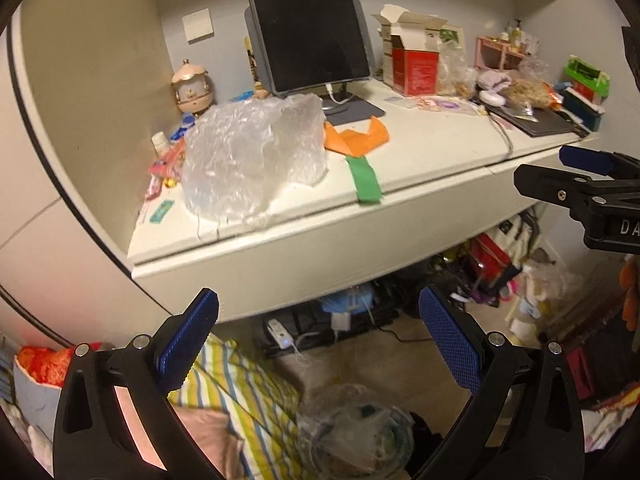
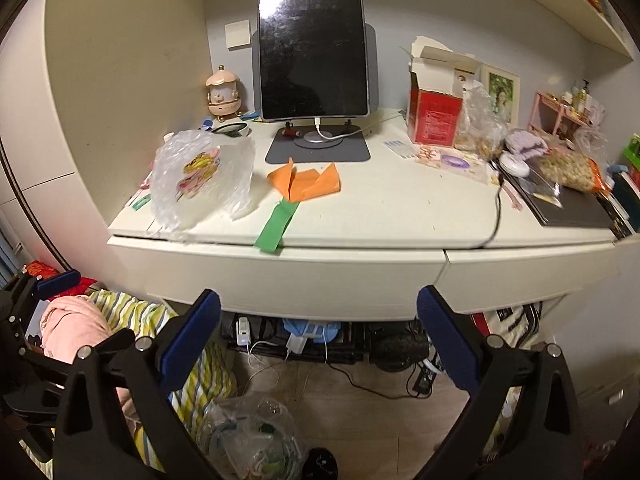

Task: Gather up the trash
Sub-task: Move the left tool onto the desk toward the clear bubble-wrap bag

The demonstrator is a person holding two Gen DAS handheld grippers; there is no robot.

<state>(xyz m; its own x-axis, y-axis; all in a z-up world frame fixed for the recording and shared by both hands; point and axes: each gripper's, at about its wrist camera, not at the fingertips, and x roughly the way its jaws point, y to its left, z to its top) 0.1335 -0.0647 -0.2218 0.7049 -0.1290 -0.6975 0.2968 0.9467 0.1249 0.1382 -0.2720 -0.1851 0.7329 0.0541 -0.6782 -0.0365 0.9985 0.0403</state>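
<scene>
Warm, dim indoor light falls from above. The desk (image 2: 400, 216) beyond both grippers is brightest; the floor beneath lies shadowed. Glare speckles the tablet screen (image 2: 312, 52). Fisheye bending darkens the corners, and the bubble wrap (image 1: 252, 156) looks perhaps slightly blurred.

Both wrist views face the desk (image 1: 420, 168) from nearby.

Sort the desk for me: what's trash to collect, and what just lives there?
Trash, likely:
bubble wrap
orange paper
green strip
bag on the floor, seemingly the collection bag

Just lying about:
tablet
red box
lamp
snack bag
</scene>
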